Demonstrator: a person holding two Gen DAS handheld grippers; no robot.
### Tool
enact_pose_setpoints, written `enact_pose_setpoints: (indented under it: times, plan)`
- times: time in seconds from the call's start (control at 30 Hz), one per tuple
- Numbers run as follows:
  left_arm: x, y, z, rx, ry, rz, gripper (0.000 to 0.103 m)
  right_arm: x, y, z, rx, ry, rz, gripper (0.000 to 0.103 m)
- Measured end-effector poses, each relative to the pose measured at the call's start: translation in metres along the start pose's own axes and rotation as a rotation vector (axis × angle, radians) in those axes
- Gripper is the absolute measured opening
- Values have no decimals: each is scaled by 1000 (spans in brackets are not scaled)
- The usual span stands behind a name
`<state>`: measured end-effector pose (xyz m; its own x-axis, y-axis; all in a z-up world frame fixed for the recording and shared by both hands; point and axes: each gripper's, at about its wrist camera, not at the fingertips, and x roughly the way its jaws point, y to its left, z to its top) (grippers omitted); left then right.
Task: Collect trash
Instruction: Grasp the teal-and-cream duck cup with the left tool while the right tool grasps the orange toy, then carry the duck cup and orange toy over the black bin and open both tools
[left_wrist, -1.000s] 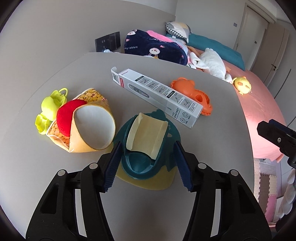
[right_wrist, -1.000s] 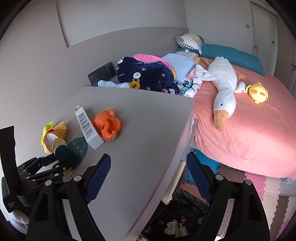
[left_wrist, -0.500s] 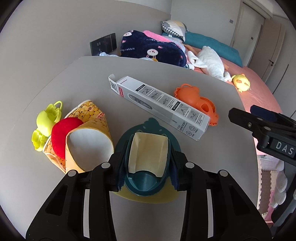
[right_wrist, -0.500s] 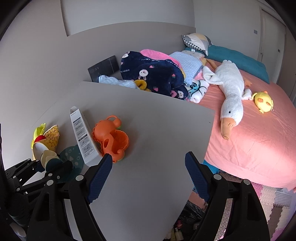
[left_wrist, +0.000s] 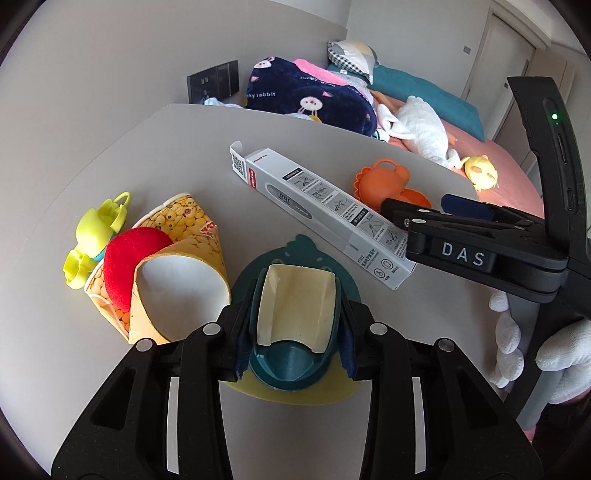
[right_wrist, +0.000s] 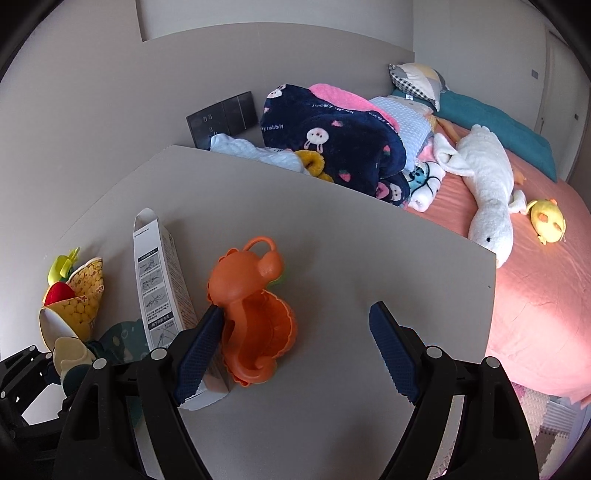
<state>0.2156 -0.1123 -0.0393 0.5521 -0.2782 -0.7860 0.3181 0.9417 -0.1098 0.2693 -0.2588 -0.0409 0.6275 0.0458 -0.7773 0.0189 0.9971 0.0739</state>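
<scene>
My left gripper (left_wrist: 295, 328) is shut on a teal dustpan-like scoop (left_wrist: 291, 362) with a cream paper piece (left_wrist: 295, 306) curled inside it, resting on the grey table (left_wrist: 177, 155). A white thermometer box (left_wrist: 325, 214) lies beyond it. A yellow patterned paper cup (left_wrist: 177, 280) lies on its side at the left. My right gripper (right_wrist: 295, 350) is open above the table, around an orange plastic toy (right_wrist: 255, 314), with the white box (right_wrist: 162, 288) by its left finger. It also shows in the left wrist view (left_wrist: 461, 221).
A red ball (left_wrist: 129, 262) and a yellow-green toy (left_wrist: 92, 236) lie by the cup. A pink bed (right_wrist: 535, 295) with a plush goose (right_wrist: 487, 184), blankets (right_wrist: 332, 140) and a yellow plush (right_wrist: 550, 218) lies beyond the table's right edge.
My left gripper closed on the teal scoop. My right gripper moved in over the table to the orange toy and box, now showing in the left wrist view.
</scene>
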Motion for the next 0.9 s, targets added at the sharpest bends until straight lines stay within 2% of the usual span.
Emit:
enact_pose_setpoints:
  times: [0.2, 0.23, 0.27, 0.3, 0.33, 0.43, 0.6, 0.9]
  plan:
    - [-1, 0, -1, -5, -11, 4, 37, 7, 8, 7, -32, 6, -3, 79]
    - [-1, -1, -2, -4, -14, 8, 37, 8, 8, 9, -32, 11, 8, 76]
    - [-1, -1, -3, -2, -17, 13, 37, 11, 9, 11, -33, 23, 18, 67]
    - [-1, -2, -3, -1, -17, 18, 37, 12, 11, 12, -47, 21, 2, 63]
    - [-1, -3, -3, -3, -16, 19, 37, 12, 13, 13, -65, 24, -16, 48]
    - [-2, -3, -4, -20, -13, 26, 37, 12, 14, 15, -62, 43, 3, 48]
    - [-8, 1, -4, -64, -32, 21, 36, -2, 12, 9, -52, 18, -1, 48]
    - [-18, -16, -6, -48, -36, 6, 35, -40, -1, 6, -28, -13, 6, 48]
